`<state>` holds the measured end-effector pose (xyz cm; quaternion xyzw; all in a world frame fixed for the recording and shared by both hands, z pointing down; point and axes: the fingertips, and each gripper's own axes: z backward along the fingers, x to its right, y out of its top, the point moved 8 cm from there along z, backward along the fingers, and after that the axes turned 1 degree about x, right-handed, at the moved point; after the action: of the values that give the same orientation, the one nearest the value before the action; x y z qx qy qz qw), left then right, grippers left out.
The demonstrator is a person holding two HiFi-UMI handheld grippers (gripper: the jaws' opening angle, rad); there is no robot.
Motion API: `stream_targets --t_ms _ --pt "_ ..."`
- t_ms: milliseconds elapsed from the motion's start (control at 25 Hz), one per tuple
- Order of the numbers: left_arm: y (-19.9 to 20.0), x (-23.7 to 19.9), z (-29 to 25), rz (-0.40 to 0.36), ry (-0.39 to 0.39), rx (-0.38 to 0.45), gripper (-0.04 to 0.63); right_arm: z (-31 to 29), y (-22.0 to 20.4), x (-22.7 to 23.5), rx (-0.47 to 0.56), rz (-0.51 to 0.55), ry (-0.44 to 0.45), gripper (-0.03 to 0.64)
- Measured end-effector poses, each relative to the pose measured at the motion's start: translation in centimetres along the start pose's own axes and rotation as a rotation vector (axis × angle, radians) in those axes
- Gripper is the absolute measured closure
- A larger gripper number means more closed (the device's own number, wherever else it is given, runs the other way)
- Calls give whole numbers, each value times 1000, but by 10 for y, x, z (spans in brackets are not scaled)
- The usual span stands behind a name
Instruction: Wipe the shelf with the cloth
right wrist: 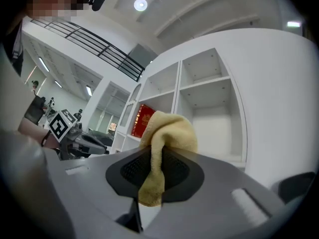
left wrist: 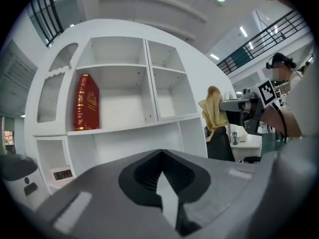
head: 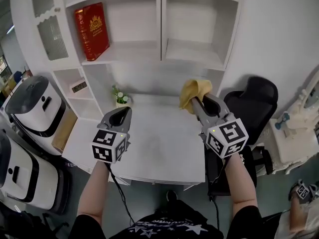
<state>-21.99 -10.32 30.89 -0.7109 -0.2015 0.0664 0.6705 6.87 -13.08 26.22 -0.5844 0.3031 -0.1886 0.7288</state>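
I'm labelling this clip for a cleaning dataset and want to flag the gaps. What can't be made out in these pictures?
- Clock digits: too small in the head view, blurred in the left gripper view.
- Red book title: gold print too small in every view.
- Top shelf compartments: cut off by the head view's upper edge.
- Cloth full size: bunched folds hide it in both the head and right gripper views.

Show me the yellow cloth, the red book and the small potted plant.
yellow cloth [head: 191, 91], head view, bunched middle.
red book [head: 92, 30], head view, front cover.
potted plant [head: 120, 96], head view, green leaves.
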Motion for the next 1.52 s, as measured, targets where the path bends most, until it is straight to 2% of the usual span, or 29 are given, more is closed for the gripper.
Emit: stream_targets --t_ms 160,280,440,840,1040,1280,1520 --pt "36 -8 -31 -2 24 26 595 -37 39 31 91 59 35 541" --pt "59 -10 -53 -2 37 50 595 -63 59 54 101 62 51 540" --pt "82 -15 -82 -9 63 64 595 -100 83 80 110 124 87 540" --pt "140 -26 -120 -15 128 119 595 -187 135 131 218 223 149 540" --pt "153 -29 -127 -49 164 135 595 -214 139 139 223 230 172 541" --pt "159 -35 -132 -68 186 114 595 -240 152 139 265 273 178 541" --pt "163 -39 -135 -43 185 133 595 -254 159 142 247 310 159 541"
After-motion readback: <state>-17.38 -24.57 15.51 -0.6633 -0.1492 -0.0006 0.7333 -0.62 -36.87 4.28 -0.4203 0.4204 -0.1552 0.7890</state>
